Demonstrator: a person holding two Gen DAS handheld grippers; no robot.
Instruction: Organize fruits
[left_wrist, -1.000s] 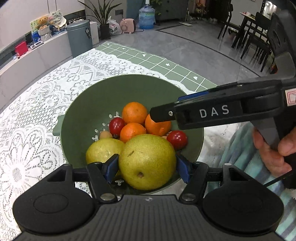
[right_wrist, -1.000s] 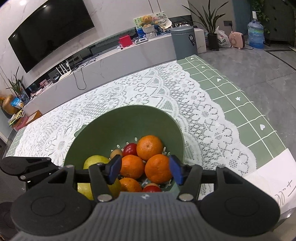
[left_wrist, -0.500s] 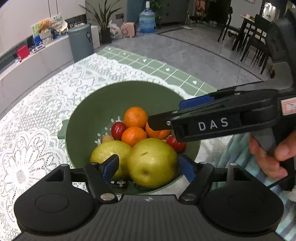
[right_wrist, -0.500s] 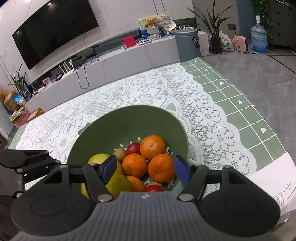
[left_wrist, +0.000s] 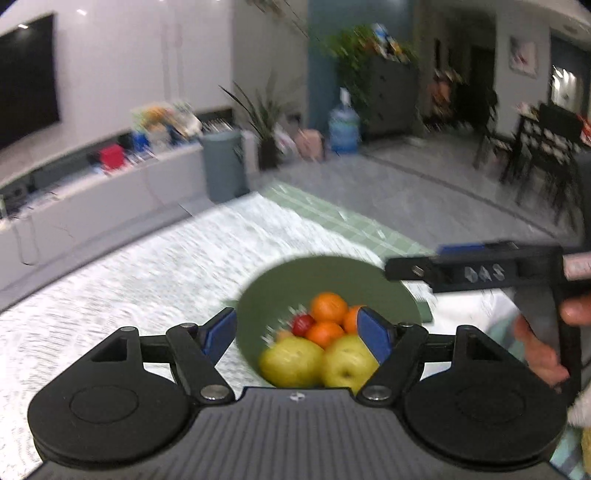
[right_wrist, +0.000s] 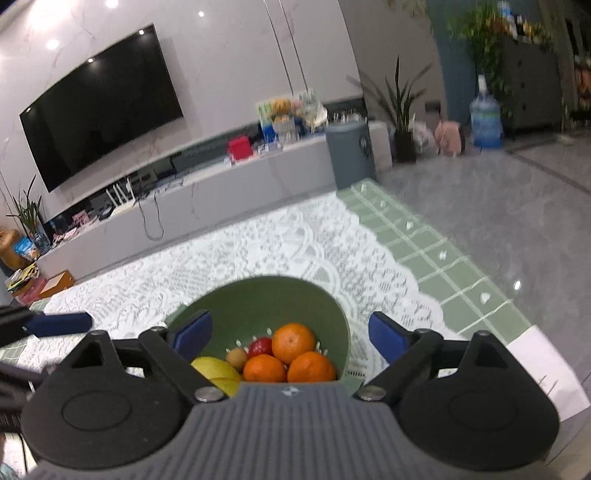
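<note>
A: Widest in view: white lace tablecloth (right_wrist: 280, 251) over a green checked cloth (right_wrist: 436, 258), running far toward the grey TV console (right_wrist: 207, 206).

B: Next down, green colander (right_wrist: 258, 306) near the close edge, holding all the fruit: two yellow-green pears (left_wrist: 291, 360) nearest, three oranges (right_wrist: 293, 341) behind, a red tomato (right_wrist: 260, 346) among them, plus a small brown fruit (right_wrist: 236, 356), kind unclear.

A: And the grippers?

B: Left gripper (left_wrist: 297, 334) tilted downward above the colander's near side, blue pads spread wide, gripping nothing. Right gripper (right_wrist: 290, 332) angled down likewise, jaws opening, nothing pinched between; from the left wrist view, reaching in from the right over the rim, held by a hand (left_wrist: 543, 347).
</note>
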